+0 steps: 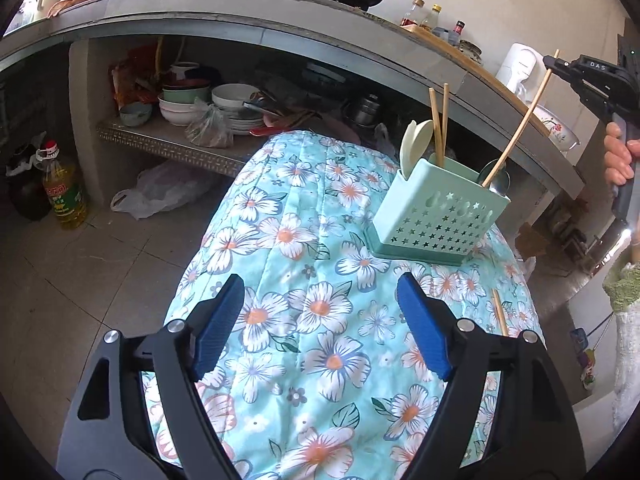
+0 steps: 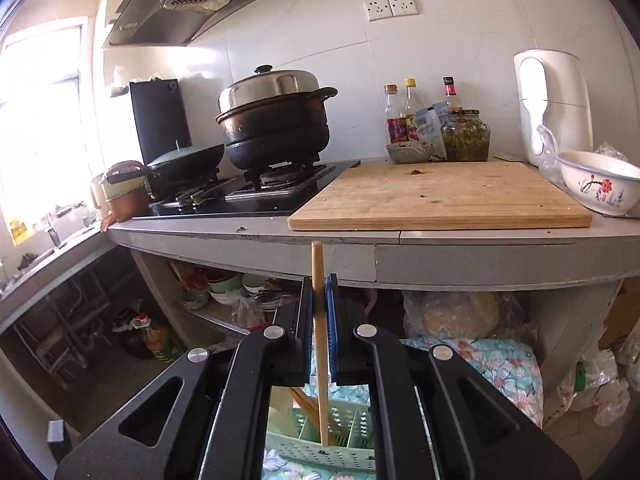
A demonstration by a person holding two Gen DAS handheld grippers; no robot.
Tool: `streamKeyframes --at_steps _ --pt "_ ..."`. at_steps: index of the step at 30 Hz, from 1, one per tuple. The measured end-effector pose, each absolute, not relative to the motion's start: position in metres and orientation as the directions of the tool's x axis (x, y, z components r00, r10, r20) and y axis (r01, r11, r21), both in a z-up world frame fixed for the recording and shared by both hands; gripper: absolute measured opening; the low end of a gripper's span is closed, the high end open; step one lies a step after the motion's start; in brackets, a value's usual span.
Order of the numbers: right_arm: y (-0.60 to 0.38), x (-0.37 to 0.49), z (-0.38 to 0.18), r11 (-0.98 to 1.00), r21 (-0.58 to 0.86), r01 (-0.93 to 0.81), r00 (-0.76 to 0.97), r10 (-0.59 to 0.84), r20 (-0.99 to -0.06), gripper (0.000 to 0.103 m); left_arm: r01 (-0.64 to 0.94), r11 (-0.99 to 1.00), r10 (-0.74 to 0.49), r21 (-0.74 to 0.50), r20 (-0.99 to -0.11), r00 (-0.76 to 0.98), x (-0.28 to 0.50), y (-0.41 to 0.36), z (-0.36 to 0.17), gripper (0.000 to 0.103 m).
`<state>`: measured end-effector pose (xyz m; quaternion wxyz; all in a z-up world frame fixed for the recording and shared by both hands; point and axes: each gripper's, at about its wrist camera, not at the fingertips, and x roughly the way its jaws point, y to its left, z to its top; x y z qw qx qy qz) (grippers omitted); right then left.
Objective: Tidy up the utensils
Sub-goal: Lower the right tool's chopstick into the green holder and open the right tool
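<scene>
The right gripper (image 2: pixel 320 300) has its jaws clamped on a chopstick (image 2: pixel 320 360) above the green utensil holder (image 2: pixel 308 440).

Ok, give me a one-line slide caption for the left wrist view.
Open left tool over floral cloth; right tool holds a chopstick angled into the green utensil holder.

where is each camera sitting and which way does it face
Left wrist: behind the open left tongs, looking down over the floral cloth at the green utensil holder; the right tongs and a hand show at right.
Right wrist: behind the right tongs, shut on a chopstick, facing the counter and stove.
Shared: holder, chopstick, cloth, counter.
</scene>
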<state>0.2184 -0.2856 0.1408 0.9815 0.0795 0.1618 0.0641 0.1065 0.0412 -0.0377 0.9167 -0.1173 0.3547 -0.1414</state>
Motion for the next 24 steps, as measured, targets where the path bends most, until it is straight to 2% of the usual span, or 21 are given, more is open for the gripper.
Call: streamKeyframes --at_steps 3,24 --pt "-0.275 0.230 0.137 0.989 0.118 -0.086 0.949 0.118 -0.293 0.007 0.164 0.932 -0.339 -0.323 -0.618 0.710 0.109 0.046 -0.036 0.075" --pt "-0.253 0.230 0.138 0.995 0.012 -0.099 0.961 0.099 -0.259 0.007 0.144 0.934 -0.326 -0.328 -0.609 0.723 0.110 0.057 -0.032 0.075"
